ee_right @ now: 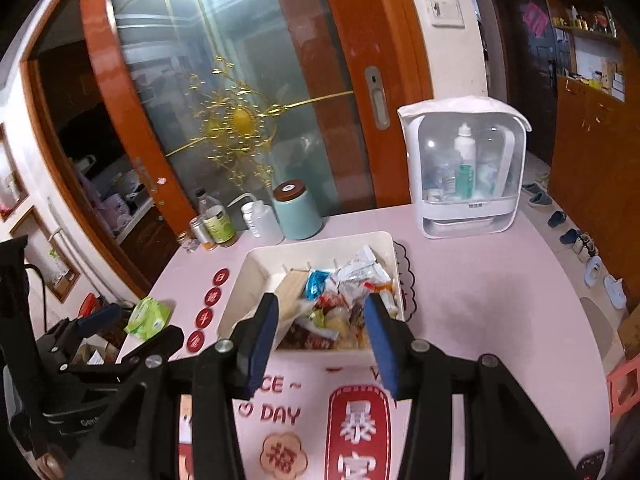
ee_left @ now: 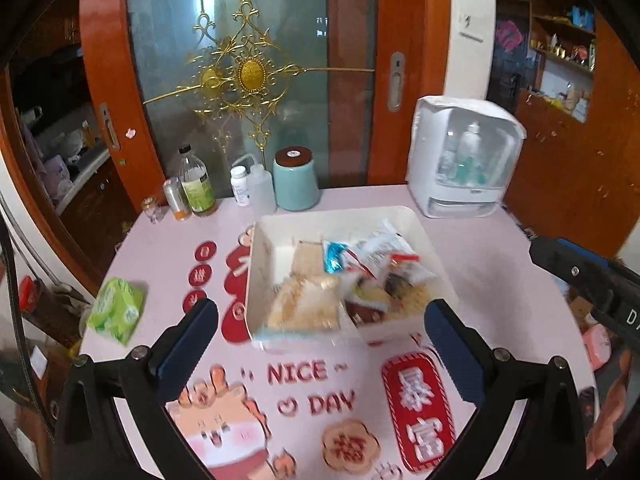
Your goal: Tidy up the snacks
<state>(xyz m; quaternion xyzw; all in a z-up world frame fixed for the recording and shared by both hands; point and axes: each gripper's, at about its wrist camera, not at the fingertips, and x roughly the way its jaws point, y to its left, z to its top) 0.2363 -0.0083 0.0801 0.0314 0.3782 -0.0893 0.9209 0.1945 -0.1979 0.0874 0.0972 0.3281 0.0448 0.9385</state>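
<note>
A cream rectangular tray (ee_left: 272,228) sits mid-table and holds several snack packets (ee_left: 372,264), with a pale bread-like packet (ee_left: 304,304) at its near left corner. The tray also shows in the right wrist view (ee_right: 256,264), with its snack packets (ee_right: 352,280). My left gripper (ee_left: 320,328) is open and empty, its blue-padded fingers (ee_left: 188,340) spread wide just before the tray's near edge. My right gripper (ee_right: 322,328) is open and empty, hovering over the tray's near end. The left gripper also shows at the lower left of the right wrist view (ee_right: 124,332).
A green tissue pack (ee_left: 116,312) lies at the table's left edge. Bottles (ee_left: 196,184) and a teal jar (ee_left: 296,180) stand at the back, before a glass sliding door. A white cosmetics cabinet (ee_left: 464,160) stands back right. The pink printed tablecloth (ee_left: 492,280) covers the table.
</note>
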